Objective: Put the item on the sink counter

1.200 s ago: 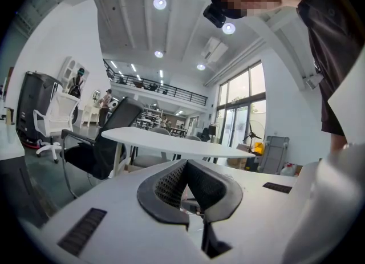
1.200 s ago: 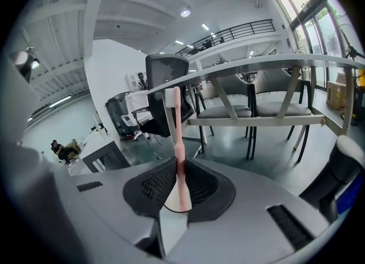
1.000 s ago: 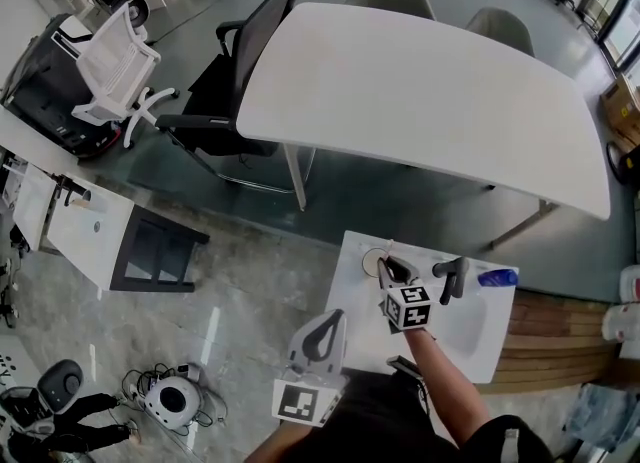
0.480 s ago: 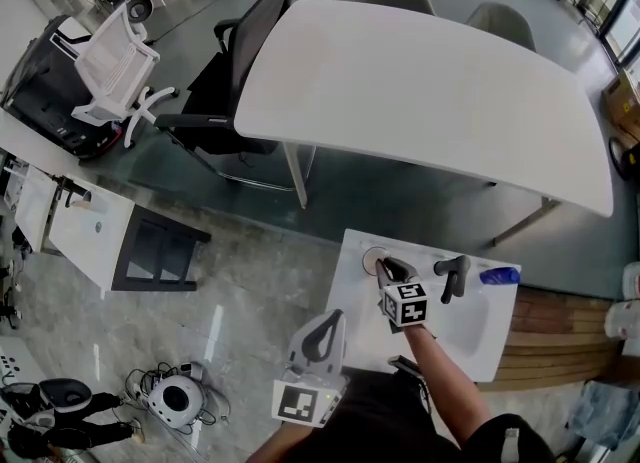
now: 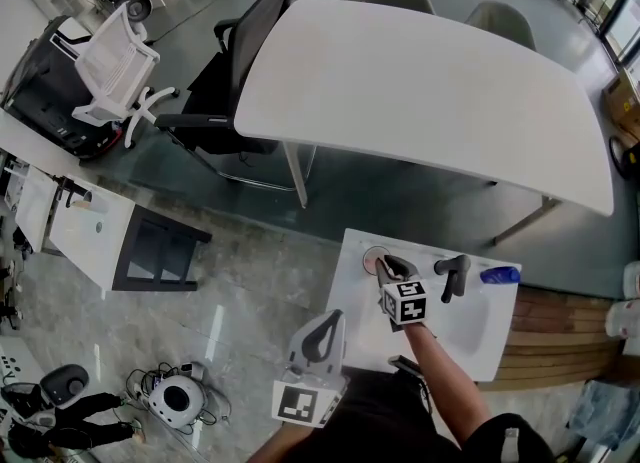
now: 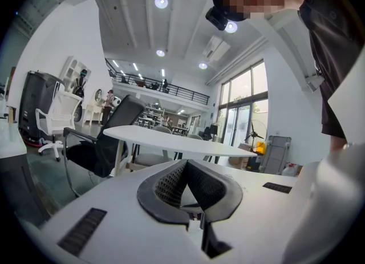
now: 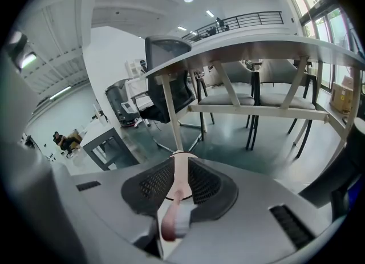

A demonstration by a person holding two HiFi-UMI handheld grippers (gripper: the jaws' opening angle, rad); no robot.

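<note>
1. A large white rounded table (image 5: 420, 91) fills the upper half of the head view. A black office chair (image 5: 235, 81) is drawn up to its left end.
2. Nearer the person stands a small white sink table (image 5: 352, 296). A dark grey tap (image 5: 455, 273) stands behind its basin.
3. The person's bare right forearm (image 5: 445, 381) reaches up and left from the bottom edge of the head view, over the basin.
4. The right tongs (image 5: 385, 269) point away from the person, toward the far left corner of the sink table. They are low over its top, to the left of the tap.
5. The left tongs (image 5: 318, 336) are held back near the person's body, at the near left edge of the sink table. In the left gripper view these tongs (image 6: 185, 169) are pressed together at the tips with nothing between them.
6. In the right gripper view the right tongs (image 7: 178, 169) pinch a slim pink item (image 7: 179, 177). It runs lengthwise between the pads, and its pink-and-white end sticks out behind them toward the camera.
7. A small round pale disc (image 5: 375, 259) with a dark rim lies on the sink table just past the right tongs' tips. Whether the pink item touches it cannot be told.
</note>
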